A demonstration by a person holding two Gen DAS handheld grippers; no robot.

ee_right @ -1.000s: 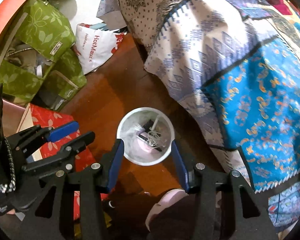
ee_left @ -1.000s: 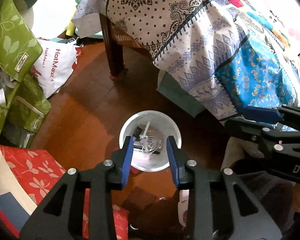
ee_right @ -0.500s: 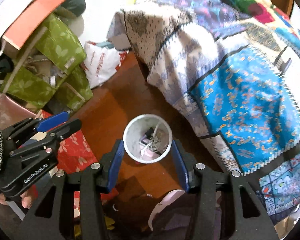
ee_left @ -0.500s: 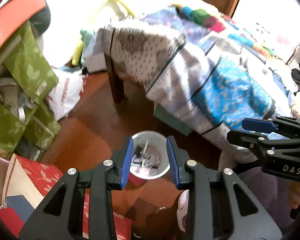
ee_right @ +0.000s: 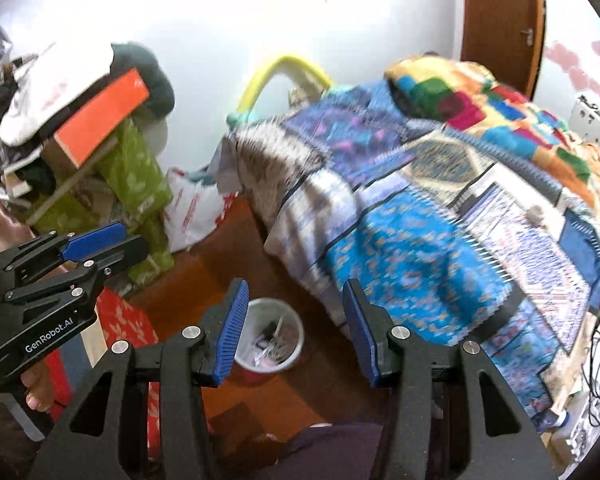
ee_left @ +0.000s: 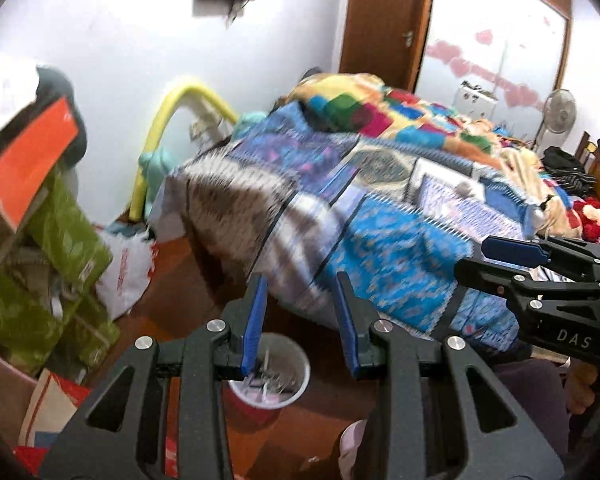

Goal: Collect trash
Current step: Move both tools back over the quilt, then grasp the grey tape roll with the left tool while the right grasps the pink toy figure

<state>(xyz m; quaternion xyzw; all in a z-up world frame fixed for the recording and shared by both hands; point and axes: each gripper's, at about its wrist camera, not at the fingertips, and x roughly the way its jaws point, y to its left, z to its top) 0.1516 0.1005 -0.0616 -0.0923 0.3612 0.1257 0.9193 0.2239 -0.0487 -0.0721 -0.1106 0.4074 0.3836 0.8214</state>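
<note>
Both grippers, left (ee_left: 300,316) and right (ee_right: 294,326), have lifted away from the bin (ee_right: 274,334) on the floor, fingers spread and empty, so that drop looks finished and more trash needs finding

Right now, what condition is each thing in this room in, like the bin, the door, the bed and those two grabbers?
Trash bin: upright on floor, holding scraps, not full.
Left gripper: open, empty.
Right gripper: open, empty.
Door: closed.
Bed: covered with patterned spreads.
White plastic bag: slumped on floor.
</note>
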